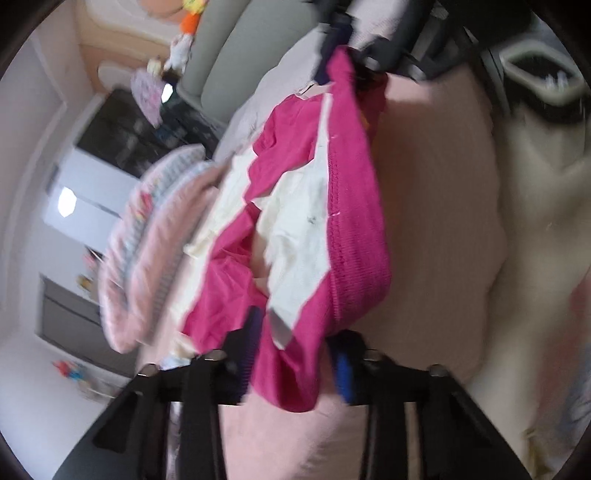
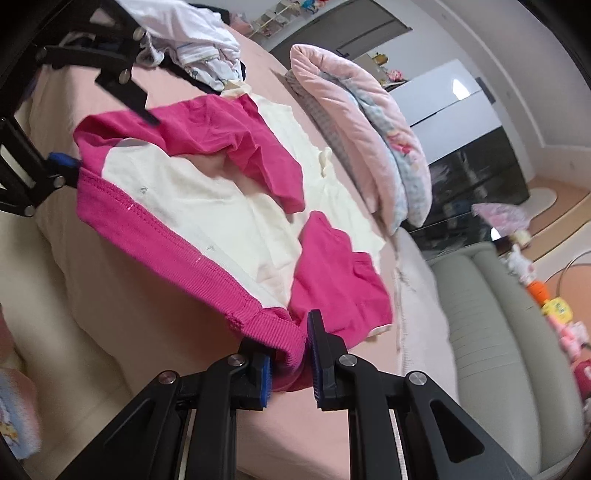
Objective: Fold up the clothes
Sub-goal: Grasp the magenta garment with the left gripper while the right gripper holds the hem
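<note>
A magenta and cream garment [image 2: 207, 221] with a ribbed magenta hem hangs stretched above the pink bed sheet [image 2: 147, 317]. My right gripper [image 2: 291, 365] is shut on one end of that hem, its blue pads pinching the ribbed band. The other end sits at a blue pad [image 2: 63, 161] of my left gripper, upper left. In the left wrist view the garment [image 1: 317, 206] runs between the fingers of my left gripper [image 1: 295, 362], which is shut on it. The picture there is blurred. My right gripper [image 1: 373, 59] is a dark blur at the garment's far end.
A folded pink quilt [image 2: 354, 122] lies beyond the garment. A pile of white clothes [image 2: 199, 33] sits at the bed's far end. A grey-green padded seat [image 2: 498, 332] borders the bed on the right, with toys beside it. A black cabinet [image 2: 472, 177] stands behind.
</note>
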A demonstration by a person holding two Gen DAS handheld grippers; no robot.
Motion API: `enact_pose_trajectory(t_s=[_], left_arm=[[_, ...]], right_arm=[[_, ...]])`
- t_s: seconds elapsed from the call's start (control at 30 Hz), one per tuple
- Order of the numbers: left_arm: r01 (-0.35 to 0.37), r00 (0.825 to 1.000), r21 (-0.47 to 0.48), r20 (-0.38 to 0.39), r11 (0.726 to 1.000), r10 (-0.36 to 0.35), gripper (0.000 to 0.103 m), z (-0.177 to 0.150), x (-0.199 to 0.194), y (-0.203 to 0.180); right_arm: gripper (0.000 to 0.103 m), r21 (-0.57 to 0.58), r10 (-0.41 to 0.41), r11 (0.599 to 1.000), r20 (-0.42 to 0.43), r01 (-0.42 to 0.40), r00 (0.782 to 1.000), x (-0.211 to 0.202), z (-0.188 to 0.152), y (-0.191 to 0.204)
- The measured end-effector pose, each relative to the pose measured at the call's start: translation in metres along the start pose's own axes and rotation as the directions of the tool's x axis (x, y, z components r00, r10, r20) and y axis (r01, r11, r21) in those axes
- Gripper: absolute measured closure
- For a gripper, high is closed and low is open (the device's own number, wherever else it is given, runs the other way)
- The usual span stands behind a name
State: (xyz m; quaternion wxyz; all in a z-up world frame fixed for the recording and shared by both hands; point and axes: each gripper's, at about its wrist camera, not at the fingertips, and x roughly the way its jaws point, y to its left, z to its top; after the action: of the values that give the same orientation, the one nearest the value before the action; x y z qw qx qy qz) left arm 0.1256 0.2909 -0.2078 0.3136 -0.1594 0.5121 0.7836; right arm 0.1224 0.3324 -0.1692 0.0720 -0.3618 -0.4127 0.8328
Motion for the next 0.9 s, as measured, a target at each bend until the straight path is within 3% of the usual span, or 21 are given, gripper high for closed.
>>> enact_pose_trajectory(t_s=[0.13, 0.3, 0.67, 0.77, 0.9], left_arm=[[0.071, 0.997, -0.136, -0.02, 0.988, -0.075, 0.077, 0.006, 0.005, 0.027], [0.168, 0.983, -0.301, -0.024, 0.939, -0.184, 0.077, 0.013, 0.009, 0.065], [0.244, 0.965, -0.455, 0.026, 0.856, -0.261, 0.078, 0.021, 0.022, 0.116], [0.263, 0.959, -0.481, 0.034, 0.836, -0.282, 0.084, 0.025, 0.031, 0.128], [0.305, 0.942, -0.547, 0.054, 0.78, -0.331, 0.087, 0.028, 0.045, 0.145]], right_arm=[[0.089, 0.005, 0.022, 1.0, -0.007, -0.022, 1.0, 0.001, -0.002, -0.001], [0.089, 0.05, 0.058, 0.997, -0.003, -0.058, 0.998, 0.005, 0.002, -0.014], [0.089, 0.118, 0.08, 0.99, -0.031, -0.076, 0.996, 0.021, 0.022, -0.047], [0.089, 0.127, 0.096, 0.988, -0.046, -0.089, 0.994, 0.028, 0.028, -0.055], [0.089, 0.121, 0.111, 0.987, -0.062, -0.103, 0.992, 0.037, 0.039, -0.065]])
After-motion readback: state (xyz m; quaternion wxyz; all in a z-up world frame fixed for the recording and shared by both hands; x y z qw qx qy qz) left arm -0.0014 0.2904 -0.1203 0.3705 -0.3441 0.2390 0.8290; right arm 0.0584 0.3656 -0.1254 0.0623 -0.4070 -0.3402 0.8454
